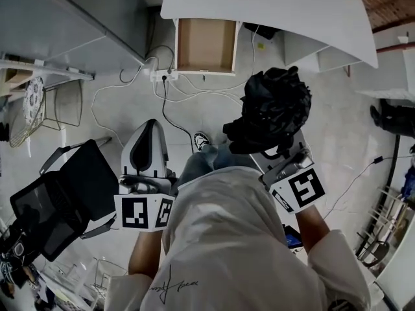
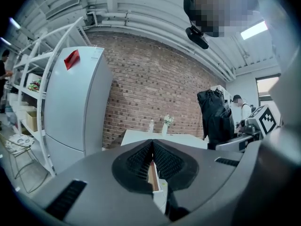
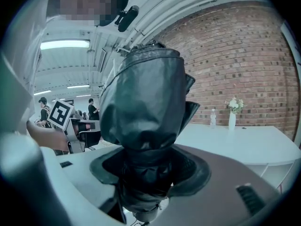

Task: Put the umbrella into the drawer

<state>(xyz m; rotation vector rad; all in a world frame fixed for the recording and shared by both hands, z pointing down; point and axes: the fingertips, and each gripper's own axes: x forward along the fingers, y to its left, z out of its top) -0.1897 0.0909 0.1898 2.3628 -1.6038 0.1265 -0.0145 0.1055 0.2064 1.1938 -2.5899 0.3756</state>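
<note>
The umbrella (image 1: pixel 272 109) sits bunched in my right gripper (image 1: pixel 277 153), jaws clamped round it and raised for carrying. The drawer (image 1: pixel 206 44) ahead is open, seemingly empty. My left gripper (image 2: pixel 151 163) is closed on nothing, spare.

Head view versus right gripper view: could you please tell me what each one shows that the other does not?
Only the head view shows the open drawer under the white table, and the cables on the floor. Only the right gripper view shows the brick wall, the vase of flowers, and the right gripper with its jaws shut on the lower part of the umbrella. Both show the black folded umbrella and the table.
</note>
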